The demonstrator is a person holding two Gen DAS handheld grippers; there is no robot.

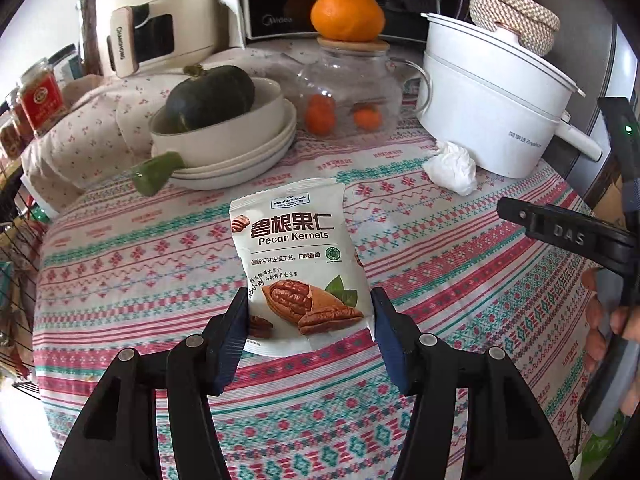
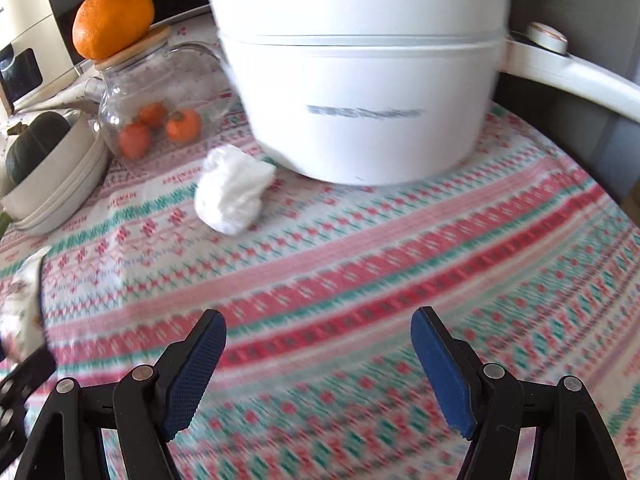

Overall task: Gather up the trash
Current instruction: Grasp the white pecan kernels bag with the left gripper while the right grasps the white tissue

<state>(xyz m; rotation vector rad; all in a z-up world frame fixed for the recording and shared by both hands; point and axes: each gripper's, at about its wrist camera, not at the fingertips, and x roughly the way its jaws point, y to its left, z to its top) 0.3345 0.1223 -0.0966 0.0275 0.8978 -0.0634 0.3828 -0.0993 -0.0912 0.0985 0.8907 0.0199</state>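
A white pecan kernels packet [image 1: 298,256] stands upright above the patterned tablecloth [image 1: 440,280]. My left gripper [image 1: 310,320] is shut on it, the blue pads pressing its lower edges from both sides. A crumpled white tissue [image 1: 450,166] lies on the cloth beside the white pot. In the blurred right wrist view the tissue [image 2: 232,192] is ahead and to the left. My right gripper [image 2: 318,340] is open over bare cloth with nothing between its pads. One of its fingers [image 1: 560,232] shows at the right of the left wrist view, held by a hand.
A large white electric pot [image 2: 360,80] with a long handle stands just behind the tissue. To the left are a glass teapot [image 1: 348,92] with an orange [image 1: 347,14] on its lid and stacked bowls [image 1: 224,144] holding a dark squash. Appliances line the back.
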